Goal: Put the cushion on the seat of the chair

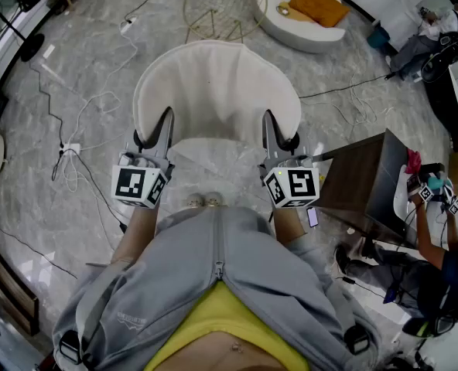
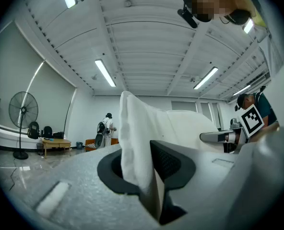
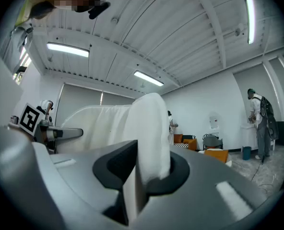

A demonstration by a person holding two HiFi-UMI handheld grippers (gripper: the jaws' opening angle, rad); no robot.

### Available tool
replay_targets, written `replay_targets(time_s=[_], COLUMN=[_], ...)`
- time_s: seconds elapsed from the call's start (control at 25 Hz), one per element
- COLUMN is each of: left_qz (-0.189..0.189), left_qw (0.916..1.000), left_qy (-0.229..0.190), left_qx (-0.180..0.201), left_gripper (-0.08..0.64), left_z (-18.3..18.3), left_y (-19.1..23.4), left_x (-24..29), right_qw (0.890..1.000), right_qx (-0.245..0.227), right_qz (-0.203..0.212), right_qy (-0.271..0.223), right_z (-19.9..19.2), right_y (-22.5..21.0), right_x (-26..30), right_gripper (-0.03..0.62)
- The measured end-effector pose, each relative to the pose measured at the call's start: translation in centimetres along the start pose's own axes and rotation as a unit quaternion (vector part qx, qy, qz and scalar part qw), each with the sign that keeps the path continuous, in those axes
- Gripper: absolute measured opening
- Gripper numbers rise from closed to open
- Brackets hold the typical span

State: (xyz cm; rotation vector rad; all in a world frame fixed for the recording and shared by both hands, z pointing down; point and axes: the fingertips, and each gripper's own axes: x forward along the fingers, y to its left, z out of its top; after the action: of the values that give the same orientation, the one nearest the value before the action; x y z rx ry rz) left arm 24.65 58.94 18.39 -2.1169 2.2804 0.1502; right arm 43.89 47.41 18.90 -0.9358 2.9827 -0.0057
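I hold a large white cushion [image 1: 213,91] out in front of me, spread flat between both grippers. My left gripper [image 1: 158,134] is shut on its left edge and my right gripper [image 1: 279,136] is shut on its right edge. In the left gripper view the cushion's white fabric [image 2: 132,133] is pinched in my left gripper [image 2: 142,176]. The right gripper view shows the cushion's thick edge [image 3: 149,128] clamped in my right gripper [image 3: 147,169]. A gold wire-frame chair [image 1: 217,6] stands on the floor beyond the cushion, partly hidden by it.
A dark wooden table [image 1: 368,180] stands close on my right. A person [image 1: 438,246] crouches beyond it. White cables [image 1: 74,130] trail over the marble floor at left. A fan [image 1: 12,14] stands far left. A white round armchair [image 1: 279,18] with an orange cushion sits far right.
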Motion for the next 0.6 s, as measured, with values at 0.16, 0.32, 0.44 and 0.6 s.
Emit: replay_targets(time_s=[0.16,0.32,0.44,0.6], left_qz=[0.0,0.002,0.002,0.002], left_qw=[1.0,1.0,1.0,1.0], left_qy=[0.0,0.0,-0.002,-0.006], left_qx=[-0.003,-0.006,-0.005,-0.001], left_gripper=[0.074,0.074,0.074,0.074], left_z=[-0.2,-0.4,-0.3,-0.2], left_y=[0.3,0.2,0.3,-0.1], left_x=[0.3,0.8,1.0,1.5], right_qw=[1.0,1.0,1.0,1.0], right_qx=[-0.004,-0.005,-0.001,0.003], right_qz=[0.001,0.001,0.002,0.001], right_qy=[-0.002,0.0,-0.002,-0.006], right_z=[-0.1,-0.2,-0.2,-0.1], right_y=[0.0,-0.3,-0.6,-1.5], right_x=[0.3,0.6,0.8,0.9], right_gripper=[0.061,0.061,0.063,0.072])
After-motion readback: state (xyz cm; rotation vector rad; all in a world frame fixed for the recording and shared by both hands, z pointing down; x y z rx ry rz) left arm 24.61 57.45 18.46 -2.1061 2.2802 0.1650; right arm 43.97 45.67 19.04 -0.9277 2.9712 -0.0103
